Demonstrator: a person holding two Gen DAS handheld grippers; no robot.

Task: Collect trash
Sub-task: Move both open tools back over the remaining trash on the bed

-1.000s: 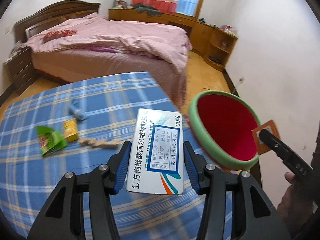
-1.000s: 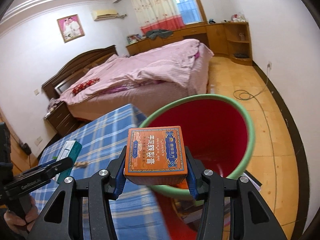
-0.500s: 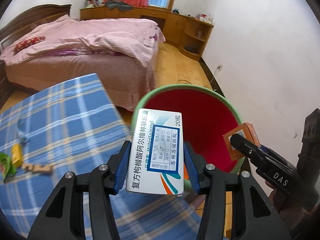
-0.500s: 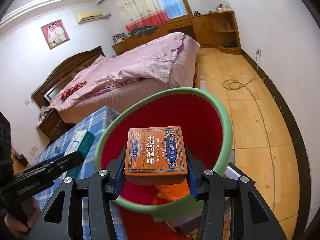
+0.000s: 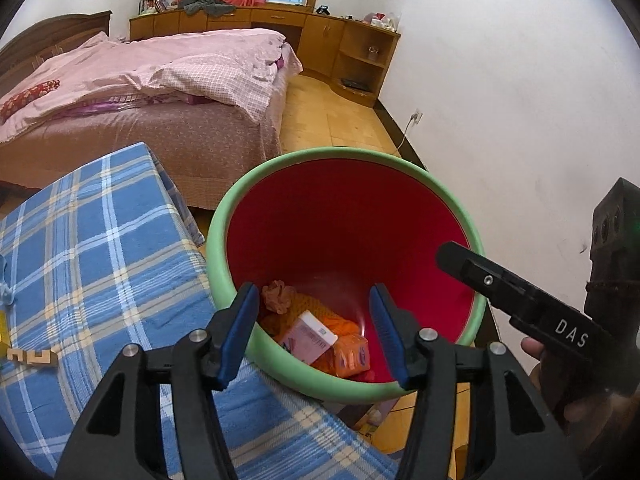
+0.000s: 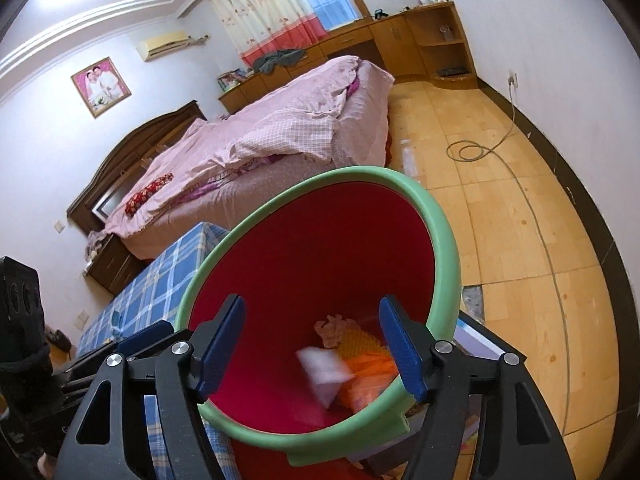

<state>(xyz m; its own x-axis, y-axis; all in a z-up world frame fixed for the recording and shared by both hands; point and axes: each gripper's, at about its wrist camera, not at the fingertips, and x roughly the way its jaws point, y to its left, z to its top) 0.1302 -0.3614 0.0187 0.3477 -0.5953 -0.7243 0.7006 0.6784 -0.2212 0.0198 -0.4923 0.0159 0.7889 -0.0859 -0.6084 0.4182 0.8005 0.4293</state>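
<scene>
A large bed (image 5: 152,92) with a crumpled pink checked cover is seen beyond the bin (image 5: 224,216), and wooden cabinets (image 5: 344,52) are placed along the wall behind it. A table covered with a blue plaid cloth (image 5: 100,240) is found just beside the bin, on its left in the left wrist view, touching its rim. The bin is a round bucket with a thick, smooth, pale green rim and glossy red inner walls, narrowing towards the bottom. Inside the bin, at the bottom, the trash is collected: a pinkish-white rectangular carton (image 5: 310,336), an orange box (image 5: 352,356) beside it, an orange mesh-like piece (image 5: 304,304) under them, and a crumpled pinkish paper ball (image 5: 278,296) against the near wall. In the right wrist view a pale box (image 6: 324,368) is seen blurred inside the bin. The left gripper (image 5: 314,326) is held over the near rim of the bin; its blue-padded jaws are opening and nothing is between them. The right gripper (image 6: 312,350) is held over the bin as well, its jaws also opening, spread apart and gripping nothing.
</scene>
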